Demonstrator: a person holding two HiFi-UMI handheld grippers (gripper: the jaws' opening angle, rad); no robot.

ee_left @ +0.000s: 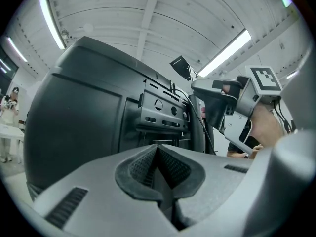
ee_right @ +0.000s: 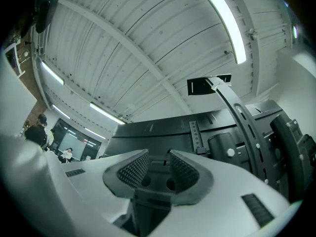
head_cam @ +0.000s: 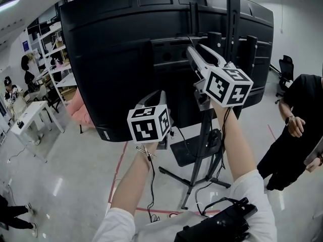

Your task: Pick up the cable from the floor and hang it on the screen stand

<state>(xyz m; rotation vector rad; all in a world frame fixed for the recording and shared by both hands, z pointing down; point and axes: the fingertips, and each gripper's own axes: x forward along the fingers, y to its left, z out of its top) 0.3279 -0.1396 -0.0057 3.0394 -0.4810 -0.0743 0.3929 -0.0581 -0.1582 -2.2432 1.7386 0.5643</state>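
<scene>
You hold 2 grippers: left gripper (ee_left: pixel 158 154), right gripper (ee_right: pixel 159 164)
Marker cubes, 2: left cube (head_cam: pixel 149 125), right cube (head_cam: pixel 228 86)
Screen (head_cam: pixel 126 44), black: 1
Screen stand (head_cam: pixel 203 130): 1
Bystanders around you, 4: person in black (head_cam: pixel 287 135) at your right; one person (head_cam: pixel 26 69) beside the shelf unit; one person (head_cam: pixel 7 87) at the far left edge; pair of legs (head_cam: pixel 15 218) at lower left
Shelf unit (head_cam: pixel 55 44): 1
White table (head_cam: pixel 30 112): 1
Office chair (head_cam: pixel 286 67): 1

My right claw (ee_right: pixel 158 166) faces the grey metal bracket (ee_left: pixel 160 113) on the large black screen back (head_cam: pixel 116 54). My left claw (ee_left: pixel 158 154) sits lower-left, with the black tripod stand (head_cam: pixel 203 140) below both.
</scene>
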